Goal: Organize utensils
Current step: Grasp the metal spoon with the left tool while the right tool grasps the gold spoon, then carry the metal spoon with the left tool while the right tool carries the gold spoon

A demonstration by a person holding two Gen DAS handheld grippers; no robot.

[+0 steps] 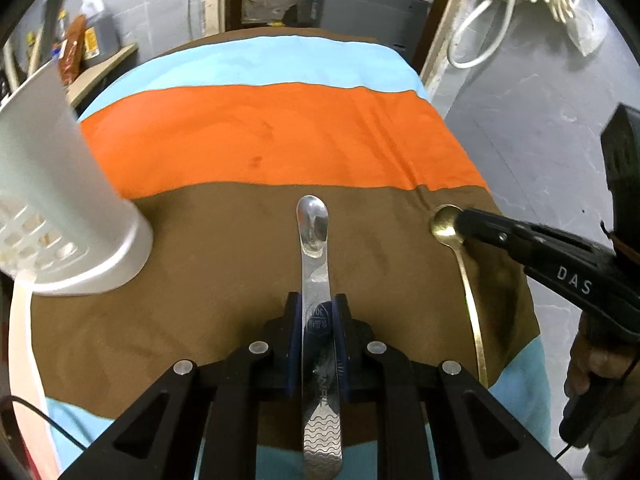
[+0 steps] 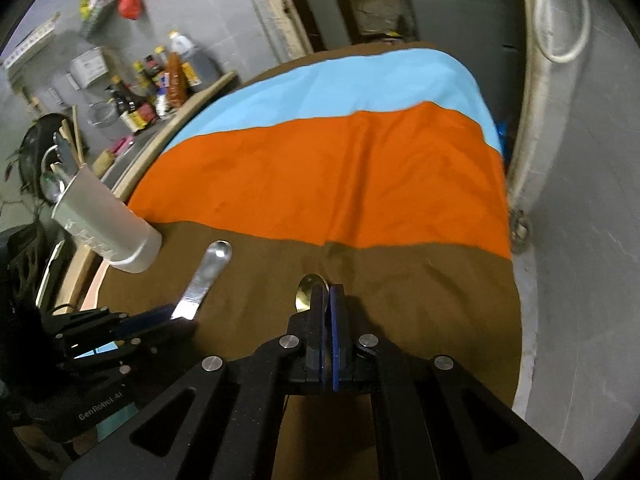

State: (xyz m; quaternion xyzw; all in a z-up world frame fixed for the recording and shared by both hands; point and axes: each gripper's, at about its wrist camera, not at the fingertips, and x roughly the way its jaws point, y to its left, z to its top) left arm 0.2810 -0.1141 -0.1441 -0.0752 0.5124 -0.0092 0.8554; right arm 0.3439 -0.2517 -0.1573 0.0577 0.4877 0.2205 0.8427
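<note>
Between the blue pads of the left gripper (image 1: 316,312) sits the flat handle of a polished steel spoon (image 1: 314,248), its small bowl pointing forward over the brown band of the striped brown, orange and sky-blue cloth (image 1: 280,136) that covers the bench; the jaws are drawn in narrow and press on the handle from both sides, about midway along its length, with the wavy embossed end sticking back past the pads. Just to the right, the right gripper (image 2: 329,290) is pinched all but completely shut on a slim brass-coloured spoon (image 1: 468,272), gripping it right at the neck beside the round bowl, so the long thin handle trails back toward the person's hand (image 1: 592,364). Whether either spoon has cleared the cloth is hard to tell. At the left edge of the bench stands the white plastic utensil holder (image 2: 108,224) with slotted sides, already carrying chopsticks and other utensils, and this is probably where both spoons go. To do it well, I would lift each spoon fully before carrying it left, take the steel one first since it is nearer, tip it upright over the mouth, and beware the brass handle swinging, since that grip sits far from its balance point.
</note>
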